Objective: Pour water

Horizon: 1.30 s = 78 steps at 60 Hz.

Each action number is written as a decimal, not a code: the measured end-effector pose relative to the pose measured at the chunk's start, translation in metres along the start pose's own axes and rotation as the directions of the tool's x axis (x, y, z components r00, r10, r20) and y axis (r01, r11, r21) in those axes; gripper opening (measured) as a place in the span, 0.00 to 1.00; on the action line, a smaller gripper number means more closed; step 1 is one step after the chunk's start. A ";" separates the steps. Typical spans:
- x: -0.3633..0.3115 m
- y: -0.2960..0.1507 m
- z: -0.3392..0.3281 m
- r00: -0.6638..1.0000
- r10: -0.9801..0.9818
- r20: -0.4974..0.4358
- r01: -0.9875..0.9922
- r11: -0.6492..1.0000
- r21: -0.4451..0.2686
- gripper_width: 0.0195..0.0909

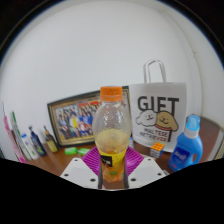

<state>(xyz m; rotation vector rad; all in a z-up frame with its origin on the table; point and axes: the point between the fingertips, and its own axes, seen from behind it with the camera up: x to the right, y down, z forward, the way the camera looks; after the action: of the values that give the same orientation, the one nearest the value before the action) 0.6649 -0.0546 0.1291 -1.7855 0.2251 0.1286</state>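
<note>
Between the jaws, low in the middle of the frame, stands a clear plastic bottle with an orange cap and yellowish liquid in its lower part. Its long axis runs straight up and down, cap toward the top of the frame. The gripper has its jaws closed in against the bottle, the pink pads lying along its lower sides, so they appear to pinch it. Right of the bottle sits a white paper gift bag with handles and dark lettering, and at lower right a blue plastic spray bottle. Left of centre a framed picture leans against the white wall. Several small bottles cluster at the left on the wooden bench.
</note>
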 end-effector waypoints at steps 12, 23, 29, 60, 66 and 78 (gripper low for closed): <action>0.084 0.082 0.019 0.985 -0.120 -0.122 0.107 0.988 -0.107 0.13; 0.112 0.126 0.017 0.981 -0.090 -0.169 0.071 0.991 -0.115 0.13; 0.111 0.125 0.013 0.979 -0.092 -0.183 0.074 0.992 -0.101 0.18; 0.065 0.126 -0.094 0.950 -0.135 -0.281 0.033 0.940 -0.340 0.93; 0.029 0.116 -0.149 0.944 -0.131 -0.302 0.013 0.931 -0.364 0.94; -0.047 0.095 -0.254 0.937 -0.163 -0.310 0.038 0.927 -0.374 0.93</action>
<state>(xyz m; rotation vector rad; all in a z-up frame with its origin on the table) 0.5894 -0.3182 0.1058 -2.1816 0.3703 -0.2291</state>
